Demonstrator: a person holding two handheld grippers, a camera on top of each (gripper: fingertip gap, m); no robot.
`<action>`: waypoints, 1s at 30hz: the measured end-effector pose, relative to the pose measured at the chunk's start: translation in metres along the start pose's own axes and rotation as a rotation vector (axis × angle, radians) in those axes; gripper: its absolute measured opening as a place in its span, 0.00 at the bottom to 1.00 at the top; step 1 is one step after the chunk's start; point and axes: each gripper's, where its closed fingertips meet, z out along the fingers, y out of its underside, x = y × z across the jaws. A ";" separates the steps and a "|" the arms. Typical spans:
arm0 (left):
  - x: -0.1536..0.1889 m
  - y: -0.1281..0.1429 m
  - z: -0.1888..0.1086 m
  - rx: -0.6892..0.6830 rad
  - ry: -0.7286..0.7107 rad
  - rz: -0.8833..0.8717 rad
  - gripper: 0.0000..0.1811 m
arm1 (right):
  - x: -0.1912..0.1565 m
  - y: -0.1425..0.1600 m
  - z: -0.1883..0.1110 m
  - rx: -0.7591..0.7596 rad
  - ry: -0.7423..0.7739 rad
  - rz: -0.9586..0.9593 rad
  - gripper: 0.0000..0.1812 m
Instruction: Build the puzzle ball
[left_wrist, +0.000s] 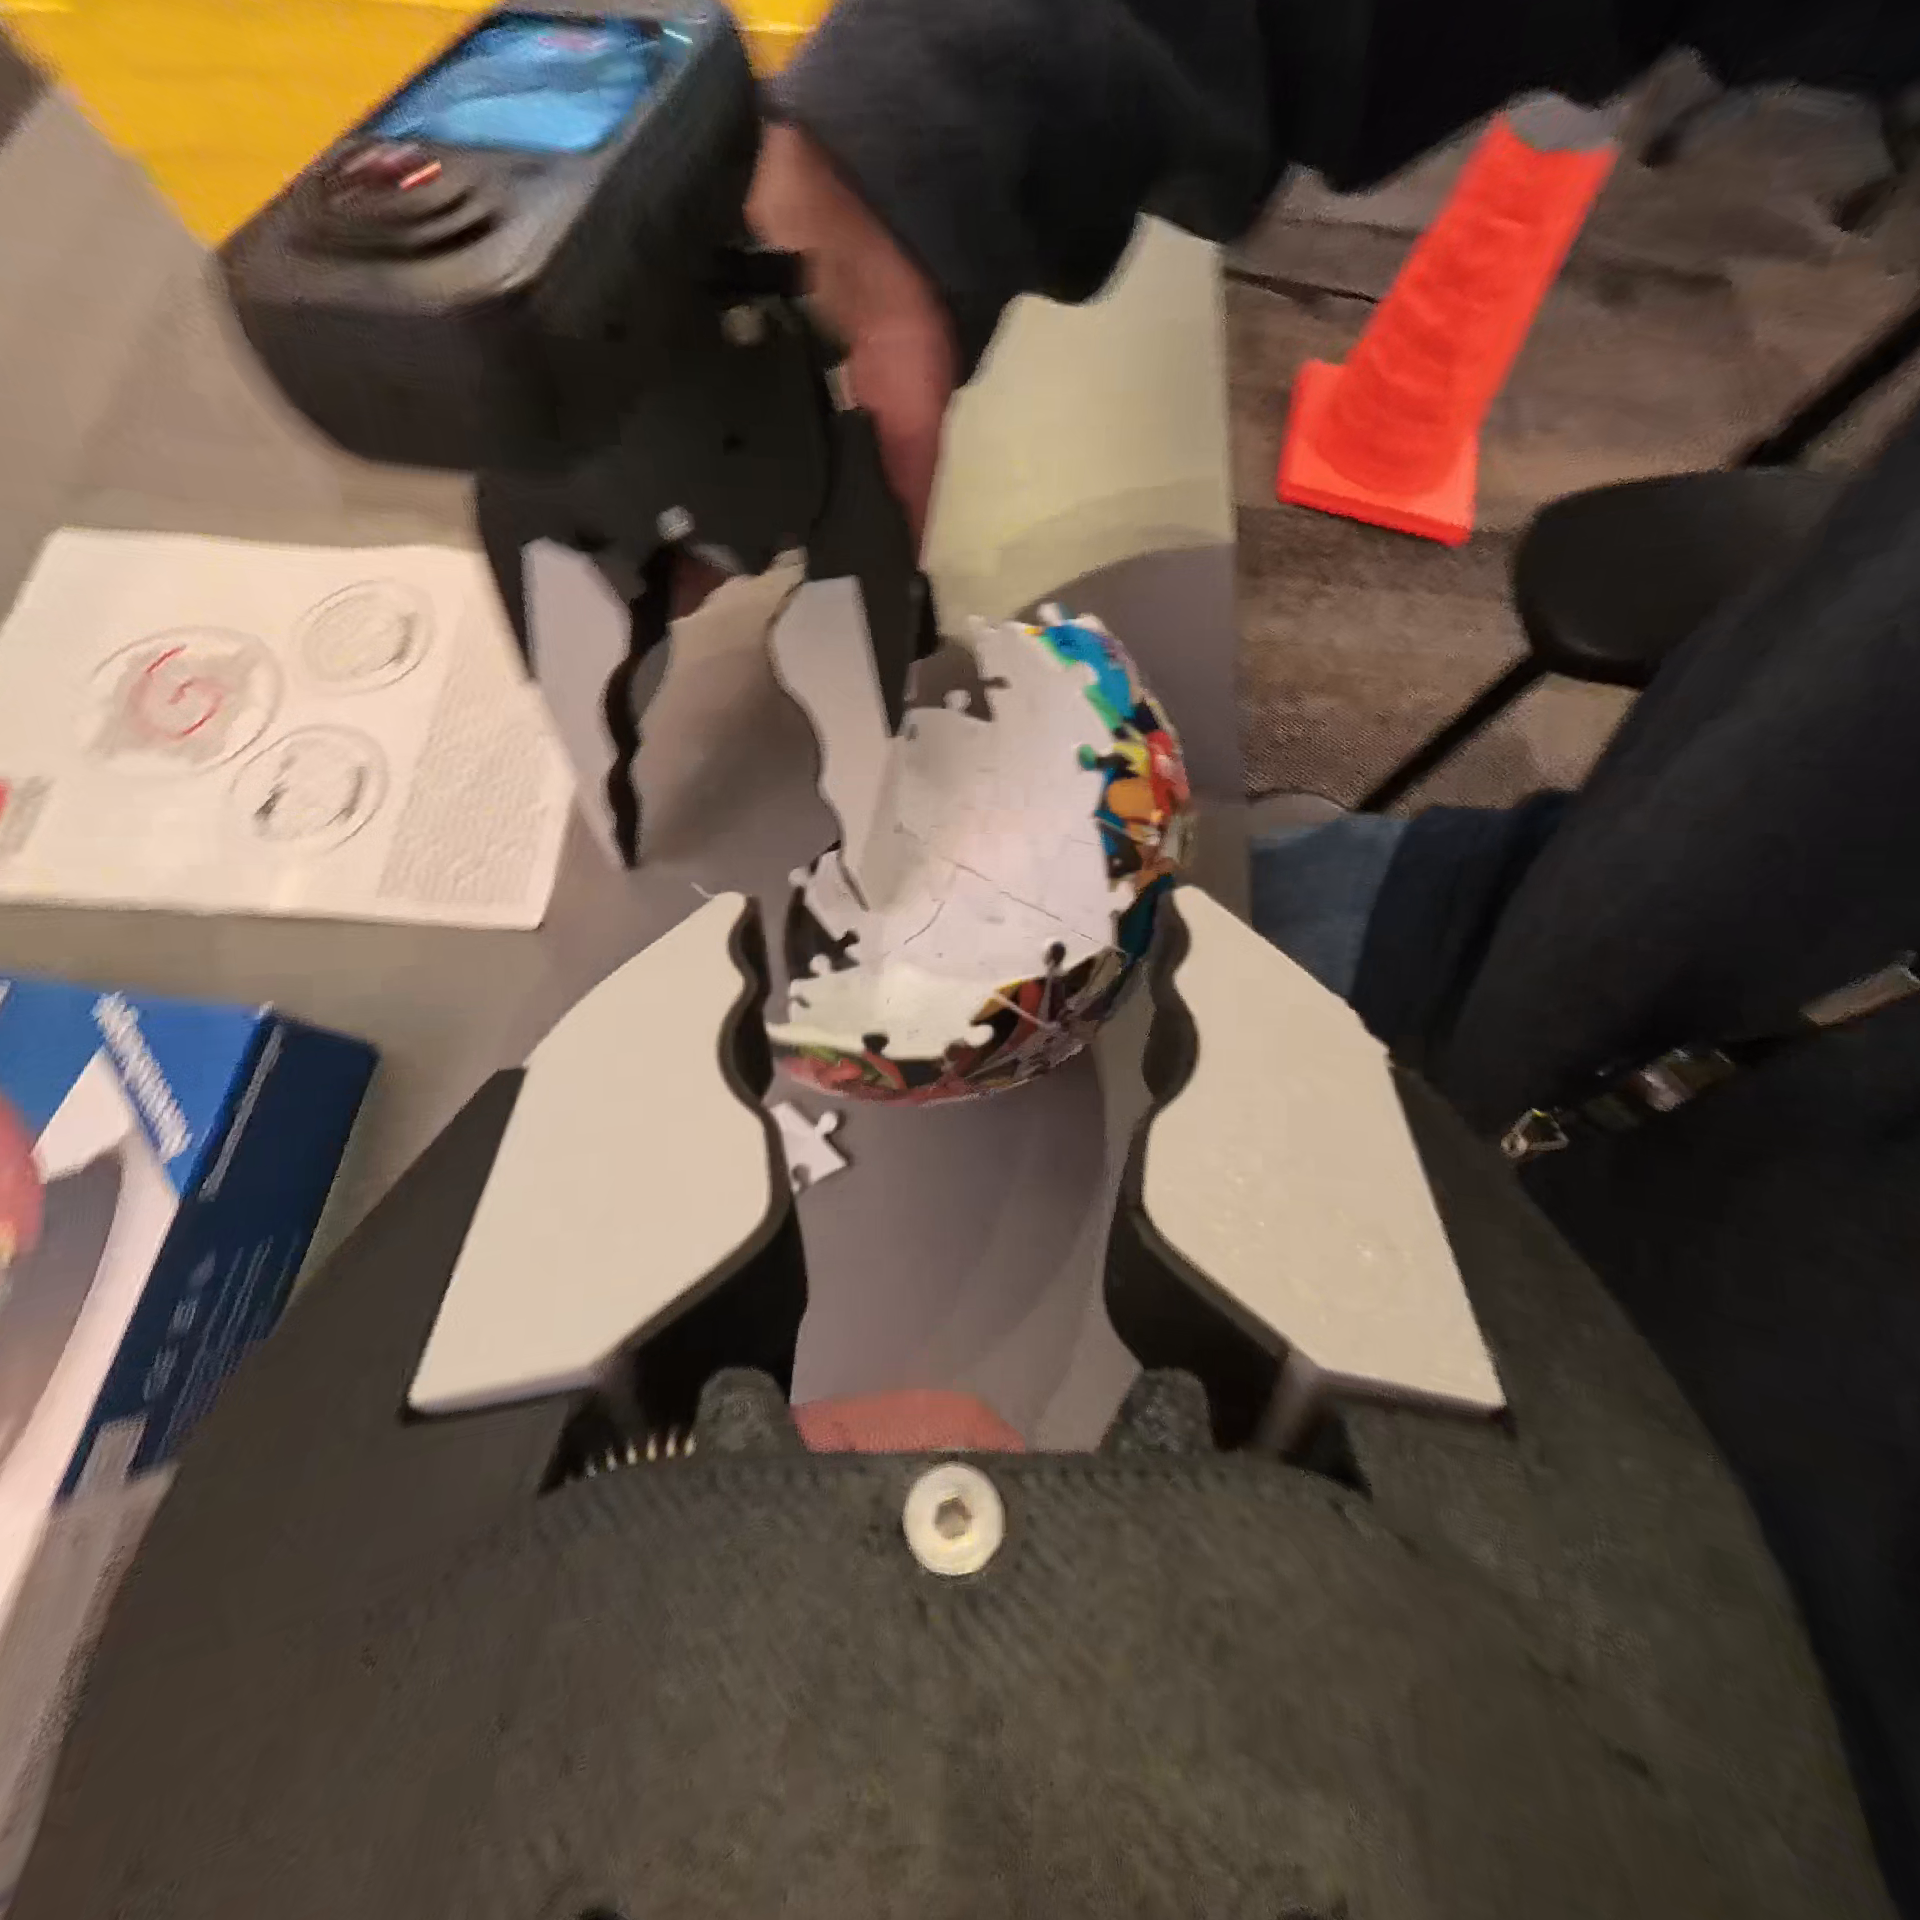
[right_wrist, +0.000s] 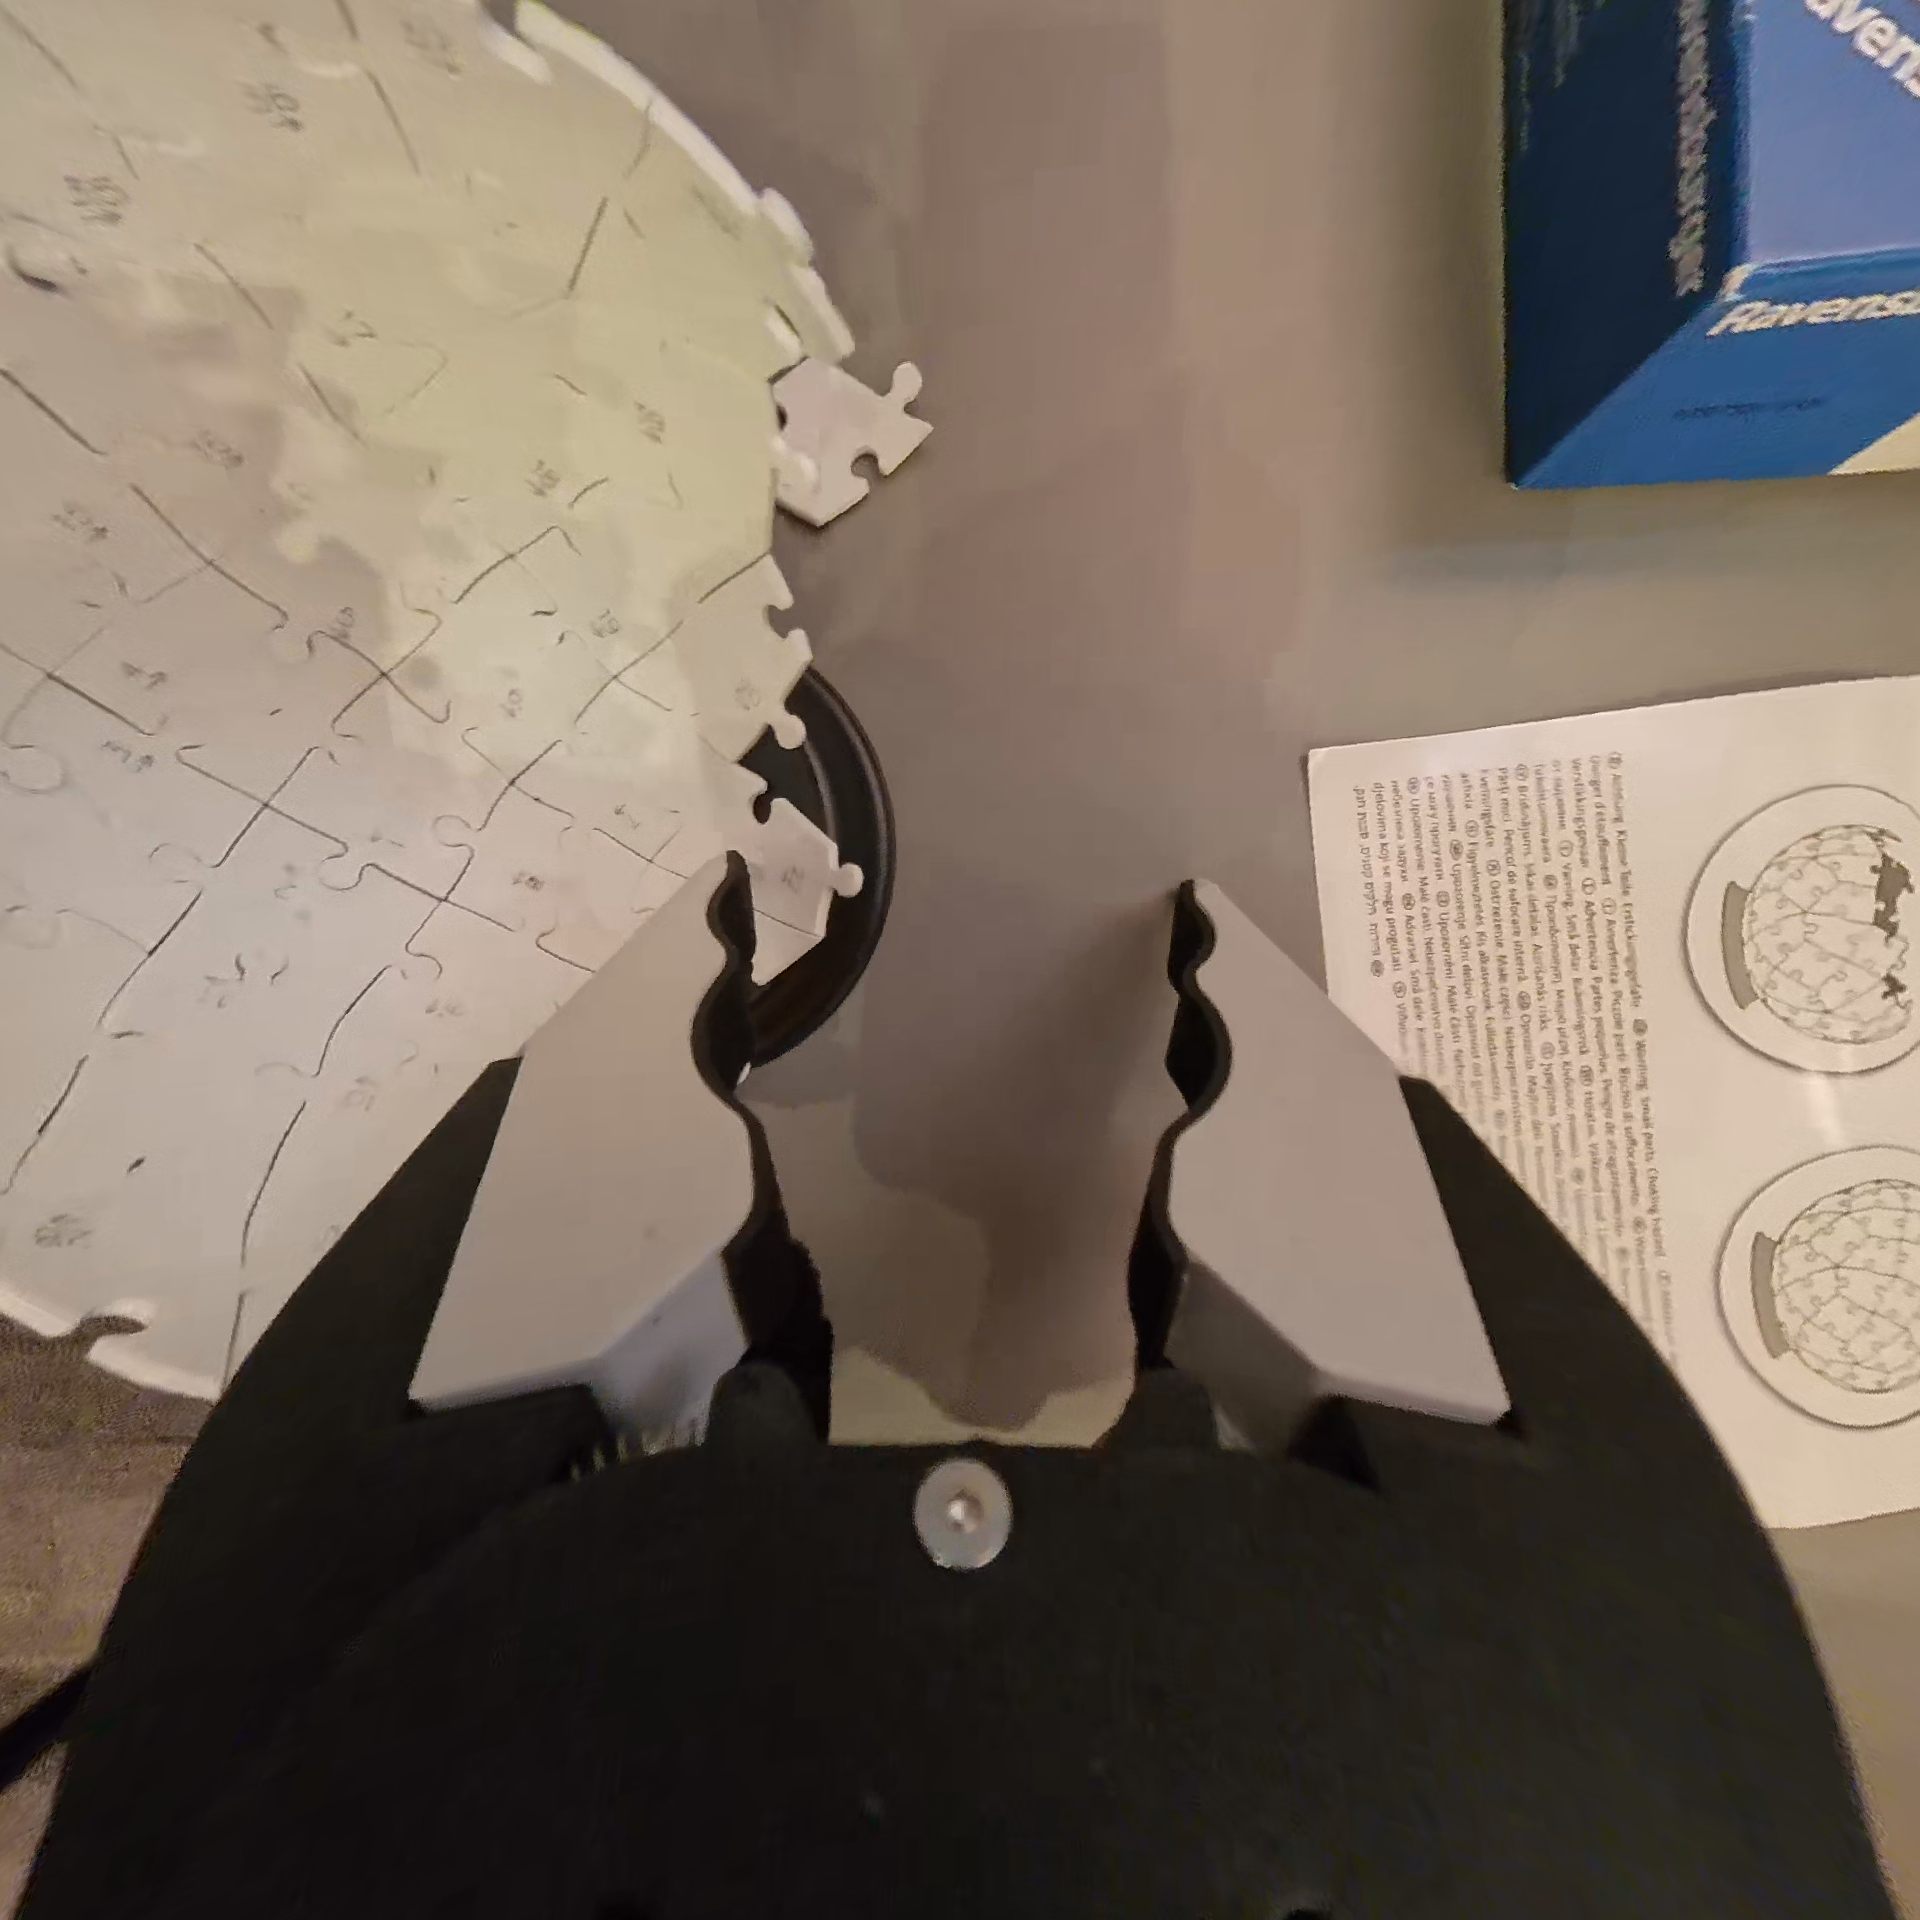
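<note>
The puzzle ball (left_wrist: 997, 862) is a part-built open shell, white inside and colourful outside, on the grey table (left_wrist: 436, 987). In the right wrist view the puzzle ball (right_wrist: 364, 520) fills the left, over a black ring stand (right_wrist: 847, 862). One loose white piece (left_wrist: 805, 1143) lies beside it, also seen in the right wrist view (right_wrist: 842, 436). My left gripper (left_wrist: 961, 914) is open; the ball shows in the gap beyond its tips, and no contact is visible. My right gripper (left_wrist: 738, 831) is open, reaching down with one finger (left_wrist: 842, 717) inside the shell. It shows open in its own view (right_wrist: 958, 878).
A blue puzzle box (left_wrist: 156, 1195) (right_wrist: 1714, 260) and an instruction sheet (left_wrist: 291, 727) (right_wrist: 1610, 1039) lie on the table. The table edge runs just right of the ball. An orange cone (left_wrist: 1423, 343) stands on the floor, and a person's dark-clothed leg (left_wrist: 1662, 935) is beside it. The loose white piece (left_wrist: 805, 1143) lies around 8 cm away from my right fingertips.
</note>
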 end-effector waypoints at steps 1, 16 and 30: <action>-0.006 0.004 -0.003 0.011 -0.050 -0.033 0.41 | 0.000 -0.001 0.000 0.011 0.013 0.024 0.42; -0.034 0.042 0.017 0.091 -0.334 -0.326 0.71 | 0.009 -0.012 0.000 0.126 0.261 0.351 0.17; -0.045 0.042 0.027 0.134 -0.359 -0.215 0.62 | 0.013 -0.010 -0.001 0.193 0.189 0.482 0.18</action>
